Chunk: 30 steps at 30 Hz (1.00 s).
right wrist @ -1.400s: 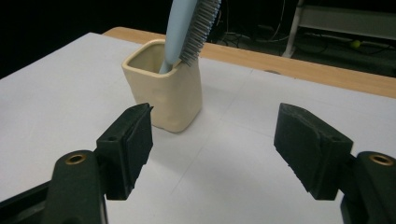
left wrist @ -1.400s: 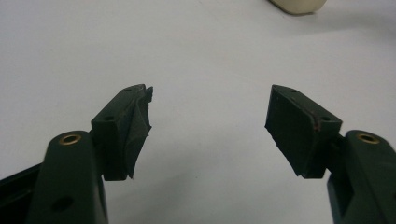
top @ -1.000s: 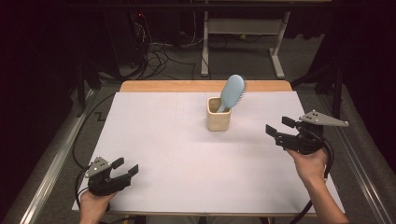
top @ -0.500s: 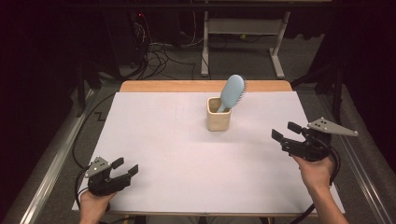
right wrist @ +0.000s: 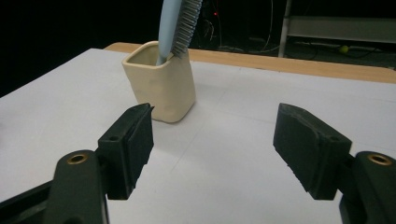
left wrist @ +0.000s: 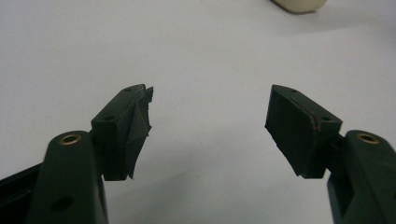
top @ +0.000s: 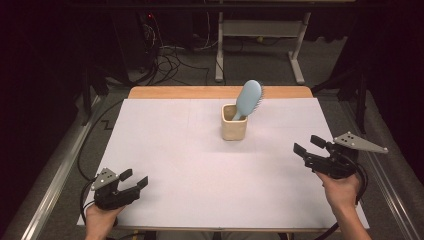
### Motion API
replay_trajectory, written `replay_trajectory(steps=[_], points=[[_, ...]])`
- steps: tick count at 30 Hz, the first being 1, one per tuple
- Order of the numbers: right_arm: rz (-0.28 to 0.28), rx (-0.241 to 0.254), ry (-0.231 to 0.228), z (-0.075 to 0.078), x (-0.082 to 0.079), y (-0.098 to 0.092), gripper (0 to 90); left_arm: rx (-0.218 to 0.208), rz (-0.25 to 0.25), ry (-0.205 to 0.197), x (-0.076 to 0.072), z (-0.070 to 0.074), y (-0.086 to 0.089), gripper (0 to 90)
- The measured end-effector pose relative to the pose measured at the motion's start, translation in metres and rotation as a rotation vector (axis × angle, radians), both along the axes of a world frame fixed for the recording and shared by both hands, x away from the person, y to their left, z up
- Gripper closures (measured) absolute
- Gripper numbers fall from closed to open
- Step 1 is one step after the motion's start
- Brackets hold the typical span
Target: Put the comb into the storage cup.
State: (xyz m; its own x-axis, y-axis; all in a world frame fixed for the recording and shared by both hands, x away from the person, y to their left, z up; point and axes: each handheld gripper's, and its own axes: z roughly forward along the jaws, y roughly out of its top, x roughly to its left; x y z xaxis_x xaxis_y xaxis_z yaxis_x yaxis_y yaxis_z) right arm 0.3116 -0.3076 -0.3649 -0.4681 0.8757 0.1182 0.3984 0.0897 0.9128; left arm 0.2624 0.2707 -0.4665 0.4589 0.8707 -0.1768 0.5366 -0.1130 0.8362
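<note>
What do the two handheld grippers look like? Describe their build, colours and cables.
The left gripper and the right gripper are black, each with two blocky jaws lined with dark pads. Brass-coloured rivets mark the jaw arms. Each carries a grey three-cornered plate on top and trails a black cable. The forearms are bare.

Dark room, tangled cables (top: 170, 57), grey desk frame (top: 260, 35) behind

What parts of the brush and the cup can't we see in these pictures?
- Hairbrush handle, high view: hidden inside the cup.
- Brush top, right gripper view: cut off by the upper edge.
- Cup, left gripper view: just its base shows, cut by the top edge.
- Cup's bottom inside: hidden by its walls.
</note>
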Motion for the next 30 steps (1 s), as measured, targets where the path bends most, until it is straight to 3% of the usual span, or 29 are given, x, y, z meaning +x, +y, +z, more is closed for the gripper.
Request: replay_trajectory(steps=[8, 30], points=[[0.01, 0.026, 0.003, -0.006, -0.008, 0.0, 29.5, 0.003, -0.008, -0.002, -0.001, 0.001, -0.001, 31.2], [0.036, 0.033, 0.0, -0.014, -0.024, 0.005, 29.7, -0.001, -0.011, -0.006, -0.002, 0.002, -0.001, 31.4]])
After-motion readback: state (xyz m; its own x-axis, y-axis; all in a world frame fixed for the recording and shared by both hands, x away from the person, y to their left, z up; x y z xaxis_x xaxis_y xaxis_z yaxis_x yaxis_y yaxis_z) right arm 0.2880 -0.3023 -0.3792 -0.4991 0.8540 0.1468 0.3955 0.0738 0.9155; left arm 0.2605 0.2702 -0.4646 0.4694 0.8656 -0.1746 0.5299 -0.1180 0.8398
